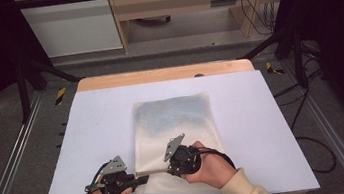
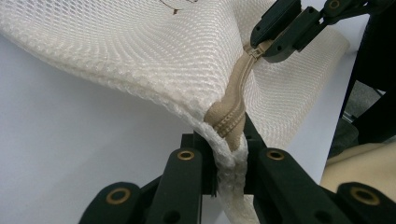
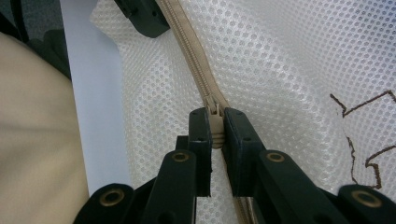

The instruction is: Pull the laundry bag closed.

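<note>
White tabletop (image 1: 89,138) carries a cream mesh bag (image 1: 176,121) near its front edge. Left claw (image 2: 229,154) clamps the bag's corner; right claw (image 3: 215,135) pinches the zipper pull (image 3: 215,122), both hands low.

White table top (image 1: 89,138) with a wood strip (image 1: 164,74) along its far edge. Behind it, a wooden shelf unit (image 1: 182,0), loose cables (image 1: 254,10) and yellow-black hazard tape (image 1: 60,95) on grey floor.

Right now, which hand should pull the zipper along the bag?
Probably the right. The right gripper is shut on the zipper pull, while the left gripper pinches the mesh bag corner, holding it steady.
</note>
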`<move>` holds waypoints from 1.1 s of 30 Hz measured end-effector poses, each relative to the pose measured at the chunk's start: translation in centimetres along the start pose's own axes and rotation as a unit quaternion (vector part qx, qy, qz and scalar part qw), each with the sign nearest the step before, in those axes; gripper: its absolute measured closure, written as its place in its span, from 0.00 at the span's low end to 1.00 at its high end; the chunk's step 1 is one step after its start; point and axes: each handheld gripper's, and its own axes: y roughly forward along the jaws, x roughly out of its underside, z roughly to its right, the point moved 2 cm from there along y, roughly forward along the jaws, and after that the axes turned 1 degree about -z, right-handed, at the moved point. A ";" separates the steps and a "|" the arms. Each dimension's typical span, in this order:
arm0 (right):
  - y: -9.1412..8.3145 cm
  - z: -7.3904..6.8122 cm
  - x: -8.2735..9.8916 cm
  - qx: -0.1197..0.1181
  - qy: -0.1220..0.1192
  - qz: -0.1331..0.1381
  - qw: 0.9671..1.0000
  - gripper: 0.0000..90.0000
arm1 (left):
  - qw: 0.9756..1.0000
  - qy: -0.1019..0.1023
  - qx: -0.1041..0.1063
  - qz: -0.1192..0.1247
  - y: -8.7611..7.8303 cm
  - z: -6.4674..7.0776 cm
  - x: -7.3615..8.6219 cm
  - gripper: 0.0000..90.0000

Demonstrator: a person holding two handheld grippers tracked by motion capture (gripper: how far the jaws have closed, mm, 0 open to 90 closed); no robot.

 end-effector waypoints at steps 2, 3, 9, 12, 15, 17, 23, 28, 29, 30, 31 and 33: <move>0.0 0.0 0.0 0.001 -0.001 0.001 1.000 0.91 | 1.000 0.000 0.001 0.000 0.0 0.0 0.0 0.92; 0.0 0.0 0.0 0.001 -0.001 0.001 1.000 0.91 | 1.000 0.000 0.001 0.000 0.0 0.0 0.0 0.92; -0.2 0.0 0.2 0.004 0.001 -0.001 1.000 0.91 | 1.000 -0.001 0.001 0.001 0.0 0.0 0.0 0.92; -0.4 0.0 0.3 0.003 0.003 -0.001 1.000 0.91 | 1.000 0.000 0.002 0.001 0.0 0.0 0.0 0.92; -0.4 0.0 0.3 0.005 0.002 -0.001 1.000 0.91 | 1.000 0.001 0.002 0.000 0.0 0.0 0.0 0.92; -0.4 0.0 0.4 0.004 0.003 -0.001 1.000 0.91 | 1.000 0.001 0.002 0.000 0.0 0.1 0.0 0.92; -0.4 0.0 0.5 0.005 0.003 0.000 1.000 0.91 | 1.000 0.000 0.004 -0.001 0.1 0.1 0.0 0.92; -0.5 0.0 0.6 0.004 0.005 0.001 1.000 0.91 | 1.000 0.002 0.004 -0.002 0.1 0.1 0.0 0.92; -0.5 0.0 0.6 0.004 0.006 0.000 1.000 0.91 | 1.000 0.002 0.004 -0.002 0.1 0.1 0.0 0.92; -0.5 0.0 0.6 0.003 0.005 0.001 1.000 0.91 | 1.000 0.002 0.003 -0.002 0.1 0.1 0.0 0.92; -0.5 0.0 0.6 0.003 0.005 0.001 1.000 0.91 | 1.000 0.002 0.003 -0.002 0.1 0.1 0.0 0.92; -0.6 0.0 0.7 0.005 0.007 -0.001 1.000 0.91 | 1.000 0.002 0.004 -0.003 0.1 0.1 0.0 0.92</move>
